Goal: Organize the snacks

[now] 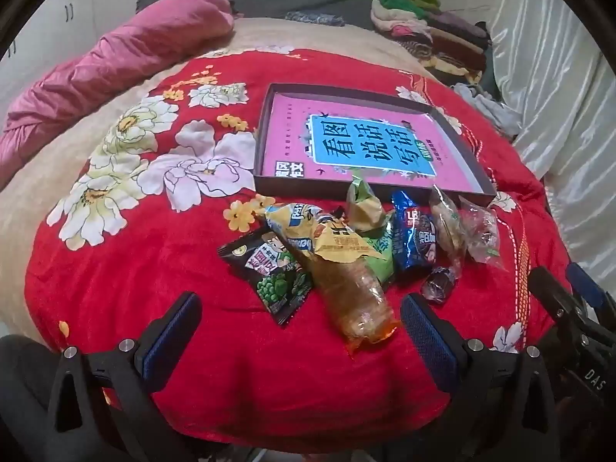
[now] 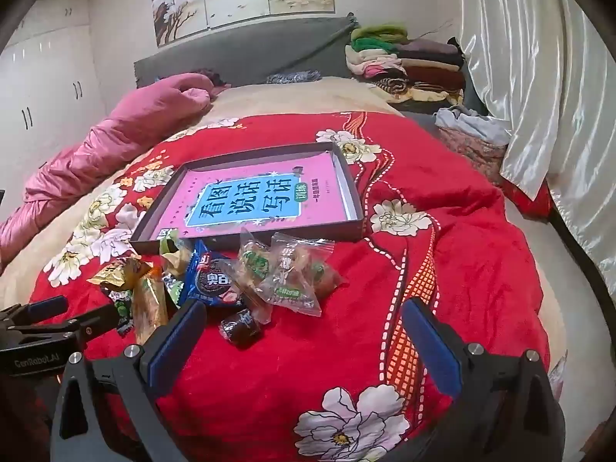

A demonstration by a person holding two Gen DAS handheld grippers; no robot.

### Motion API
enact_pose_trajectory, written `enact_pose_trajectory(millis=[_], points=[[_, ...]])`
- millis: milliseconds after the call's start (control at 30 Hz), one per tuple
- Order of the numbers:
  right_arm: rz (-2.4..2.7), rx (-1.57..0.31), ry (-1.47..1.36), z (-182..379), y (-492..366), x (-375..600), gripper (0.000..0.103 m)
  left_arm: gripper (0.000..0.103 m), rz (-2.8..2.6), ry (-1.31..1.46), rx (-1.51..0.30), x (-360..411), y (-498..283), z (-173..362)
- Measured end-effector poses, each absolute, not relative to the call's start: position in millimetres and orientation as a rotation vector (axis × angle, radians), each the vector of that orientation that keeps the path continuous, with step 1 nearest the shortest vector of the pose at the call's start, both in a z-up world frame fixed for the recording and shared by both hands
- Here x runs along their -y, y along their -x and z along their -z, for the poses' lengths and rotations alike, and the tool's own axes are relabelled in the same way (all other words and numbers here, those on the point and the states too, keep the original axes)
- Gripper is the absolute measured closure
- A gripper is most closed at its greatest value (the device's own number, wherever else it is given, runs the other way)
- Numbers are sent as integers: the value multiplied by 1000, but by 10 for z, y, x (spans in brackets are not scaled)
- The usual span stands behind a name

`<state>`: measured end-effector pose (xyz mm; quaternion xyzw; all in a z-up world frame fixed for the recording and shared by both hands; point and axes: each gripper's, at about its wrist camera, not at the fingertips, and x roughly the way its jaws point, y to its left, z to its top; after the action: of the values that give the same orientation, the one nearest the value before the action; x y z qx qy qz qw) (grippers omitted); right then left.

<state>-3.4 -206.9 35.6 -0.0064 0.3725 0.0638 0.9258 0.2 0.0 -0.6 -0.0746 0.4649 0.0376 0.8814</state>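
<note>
A heap of wrapped snacks lies on a red flowered blanket (image 1: 154,254) just in front of a shallow dark tray (image 1: 265,134) with a pink book (image 1: 369,142) inside. The heap holds a black pea packet (image 1: 275,273), a long orange-yellow pack (image 1: 346,288), a blue cookie pack (image 1: 415,238), clear candy bags (image 1: 481,231) and a small dark candy (image 1: 439,285). My left gripper (image 1: 300,327) hovers open before the heap, nothing between its fingers. My right gripper (image 2: 304,331) is open too, right of the heap, near the dark candy (image 2: 240,327) and the blue cookie pack (image 2: 210,281).
A pink quilt (image 1: 115,65) lies bunched at the left of the bed. Folded clothes (image 1: 431,34) are stacked at the far right by a grey headboard (image 2: 246,54). White satin curtains (image 2: 539,77) hang along the right side. Wardrobe doors (image 2: 46,88) stand at the left.
</note>
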Motion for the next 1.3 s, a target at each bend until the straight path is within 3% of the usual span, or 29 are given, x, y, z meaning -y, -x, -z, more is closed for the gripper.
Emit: enact_pose_trajectory(millis=[1300], points=[[-167, -745, 73, -427, 92, 1952, 1, 0, -9, 156, -946, 101, 67, -91]])
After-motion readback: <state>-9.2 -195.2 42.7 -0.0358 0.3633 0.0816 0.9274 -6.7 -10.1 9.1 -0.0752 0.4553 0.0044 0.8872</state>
